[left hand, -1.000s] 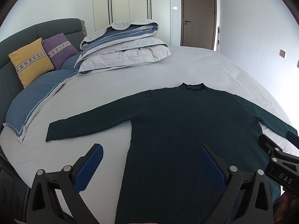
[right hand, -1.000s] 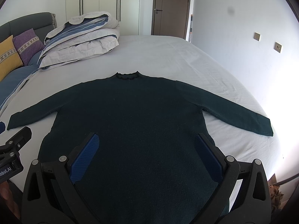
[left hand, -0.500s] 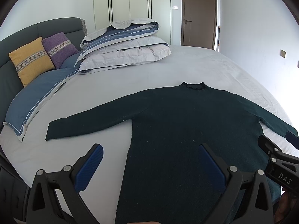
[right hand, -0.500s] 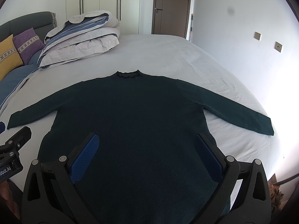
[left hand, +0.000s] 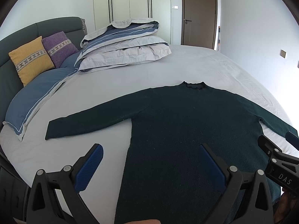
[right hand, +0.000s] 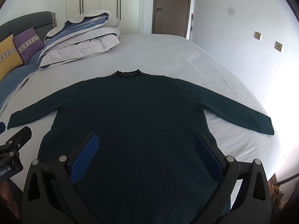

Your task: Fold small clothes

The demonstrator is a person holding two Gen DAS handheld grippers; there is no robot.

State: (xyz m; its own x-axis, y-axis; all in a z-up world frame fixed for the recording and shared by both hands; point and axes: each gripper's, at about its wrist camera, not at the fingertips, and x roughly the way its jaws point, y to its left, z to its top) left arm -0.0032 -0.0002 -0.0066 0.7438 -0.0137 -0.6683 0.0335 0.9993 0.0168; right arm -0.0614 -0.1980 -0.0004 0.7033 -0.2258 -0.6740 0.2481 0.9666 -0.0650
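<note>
A dark green long-sleeved sweater [left hand: 186, 123] lies flat on the white bed, collar away from me, both sleeves spread out; it also shows in the right wrist view [right hand: 138, 115]. My left gripper [left hand: 151, 166] is open and empty, held above the sweater's lower left edge. My right gripper [right hand: 146, 153] is open and empty, held above the lower middle of the sweater. The right gripper's tip shows at the right edge of the left wrist view [left hand: 276, 160]. The left gripper's tip shows at the left edge of the right wrist view [right hand: 13, 145].
A folded duvet [left hand: 123, 44] lies at the back left of the bed [left hand: 214, 65]. Yellow [left hand: 30, 59] and purple [left hand: 59, 47] cushions and a blue pillow [left hand: 35, 97] lie by the grey headboard. A wall runs along the bed's right side.
Both grippers have stayed open and almost still. The view has shifted very slightly; the sweater has not moved.
</note>
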